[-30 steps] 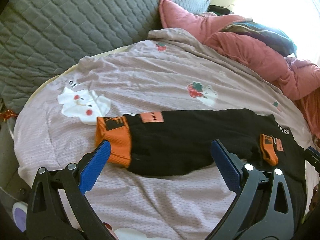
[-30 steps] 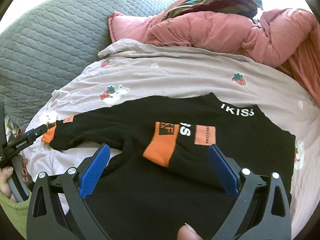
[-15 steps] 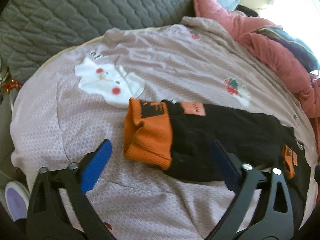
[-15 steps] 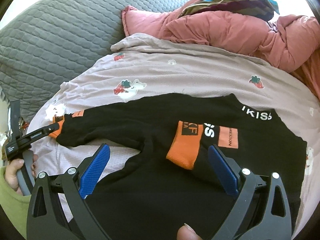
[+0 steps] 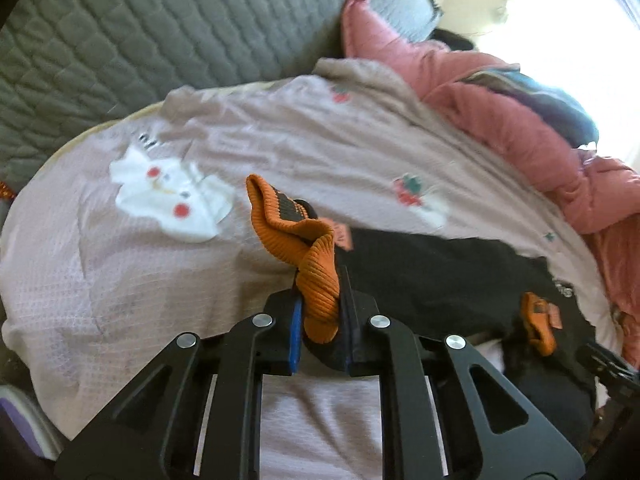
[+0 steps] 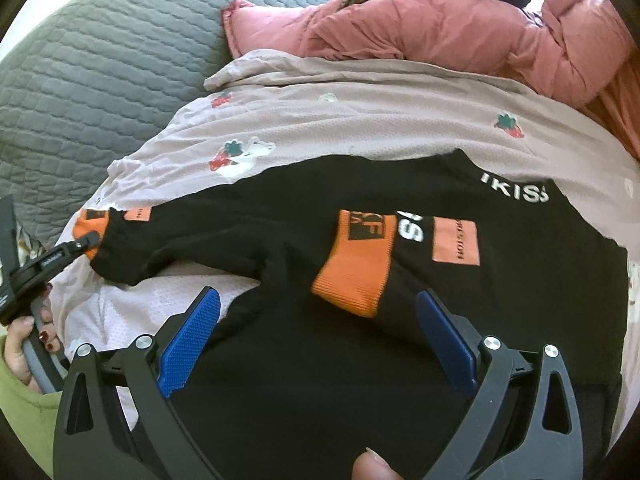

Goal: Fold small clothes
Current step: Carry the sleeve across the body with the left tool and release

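Jaws of the left gripper point(image 5: 320, 320) have just been closing and are clamped on the orange cuff point(image 5: 316, 280) of the black sweatshirt point(image 6: 360, 380), which is spread on the pink sheet point(image 5: 120, 300). Right gripper point(image 6: 316, 336) is held apart above the folded sleeve point(image 6: 352, 276).

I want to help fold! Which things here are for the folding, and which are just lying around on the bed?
For the folding:
- black top, lying on the sheet
- its orange cuff, pinched in the left gripper
- right gripper, open over the top

Just lying about:
- pink quilt
- grey quilted cover
- patterned sheet
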Available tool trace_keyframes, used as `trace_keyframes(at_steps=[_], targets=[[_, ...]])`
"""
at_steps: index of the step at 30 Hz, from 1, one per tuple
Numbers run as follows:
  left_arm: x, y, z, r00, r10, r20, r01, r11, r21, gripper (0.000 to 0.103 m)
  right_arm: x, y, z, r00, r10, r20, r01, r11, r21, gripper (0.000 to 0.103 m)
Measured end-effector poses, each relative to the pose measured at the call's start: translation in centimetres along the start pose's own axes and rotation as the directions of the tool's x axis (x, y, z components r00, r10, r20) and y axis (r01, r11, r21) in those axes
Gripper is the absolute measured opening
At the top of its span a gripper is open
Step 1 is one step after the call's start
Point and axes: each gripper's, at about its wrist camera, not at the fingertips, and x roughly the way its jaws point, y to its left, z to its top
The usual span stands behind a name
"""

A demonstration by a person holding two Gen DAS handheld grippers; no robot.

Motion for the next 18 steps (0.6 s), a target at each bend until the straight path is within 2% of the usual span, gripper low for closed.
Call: trace_keyframes(at_steps=[8, 13, 18], targets=[[-2.4, -4.9, 0.7, 0.988, -0.149, 0.042, 0.147, 0.988, 0.040, 0.007, -1.9, -3.7, -0.7, 0.999, -0.020, 0.031, 0.017, 0.996, 0.083, 0.098], [-2.9, -8.6, 0.8, 0.978, -0.206, 0.043, 0.202, 0.976, 0.086, 0.007, -3.2, -6.0, -1.3, 0.998, -0.031, 0.049, 0.024, 0.991, 0.129, 0.098], [-2.9, -12.5, 0.3, 0.962, -0.274, 0.010, 0.270, 0.954, 0.134, 0.007, -4.6, -7.8, -2.0, 0.997, -0.048, 0.065, 0.038, 0.989, 0.146, 0.098]])
